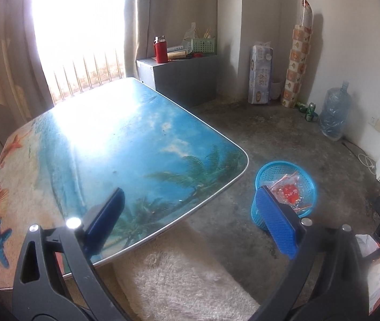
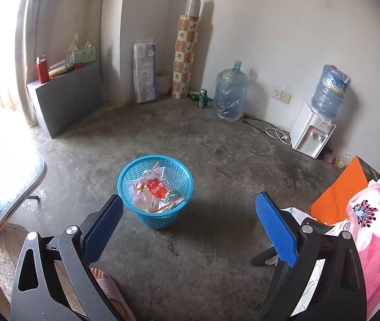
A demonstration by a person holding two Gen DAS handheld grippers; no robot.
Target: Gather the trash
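A blue mesh basket [image 2: 136, 169] stands on the concrete floor and holds clear plastic wrappers with a red label [image 2: 156, 187]. It also shows in the left wrist view [image 1: 306, 172], beside the table's right corner. My left gripper [image 1: 191, 214] is open and empty, above the near edge of the beach-print table [image 1: 125, 139]. My right gripper [image 2: 190, 219] is open and empty, above the floor just in front of the basket.
A grey cabinet [image 2: 66, 99] with a red flask stands by the curtain. Water jugs [image 2: 228, 93], cans and a white dispenser [image 2: 311, 136] line the far wall. A shaggy rug [image 1: 190, 281] lies under the table. A pink blanket [image 2: 377, 227] is at right. A sandalled foot [image 2: 109, 286] is below.
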